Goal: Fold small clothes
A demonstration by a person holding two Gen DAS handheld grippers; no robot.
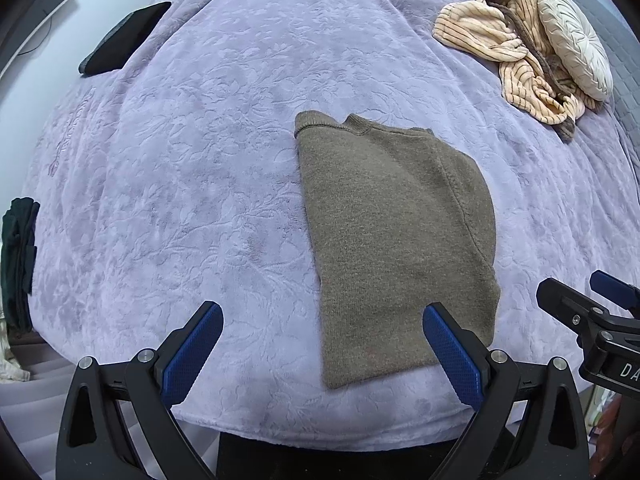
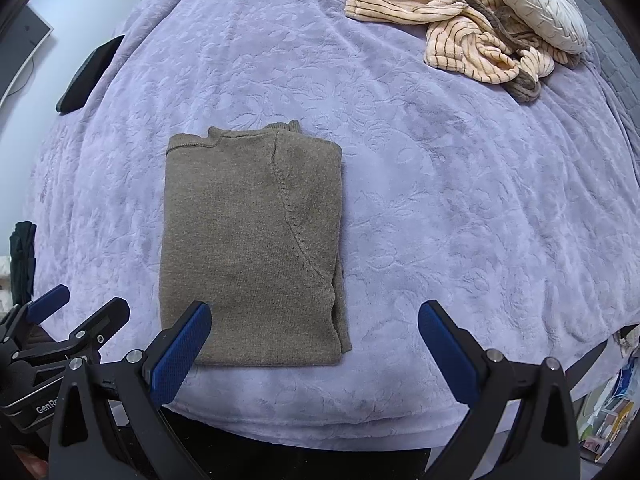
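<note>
An olive-brown knit sweater [image 1: 394, 236] [image 2: 252, 244] lies folded into a long rectangle on the lavender bedspread [image 1: 192, 184] [image 2: 460, 208], collar at the far end. My left gripper [image 1: 322, 344] hovers open over the near bed edge; its right finger overlaps the sweater's near right corner in the view, and nothing sits between the pads. My right gripper [image 2: 314, 344] is open too, its left finger at the sweater's near edge, holding nothing. Each gripper shows in the other's view: the right gripper [image 1: 592, 300], the left gripper [image 2: 76, 308].
A crumpled peach striped garment [image 1: 508, 40] [image 2: 460, 28] and a round cream cushion [image 1: 576, 40] [image 2: 532, 0] lie at the far right. A dark folded item [image 1: 124, 40] [image 2: 88, 76] rests at the far left edge. Dark clothes [image 1: 18, 260] hang at the left.
</note>
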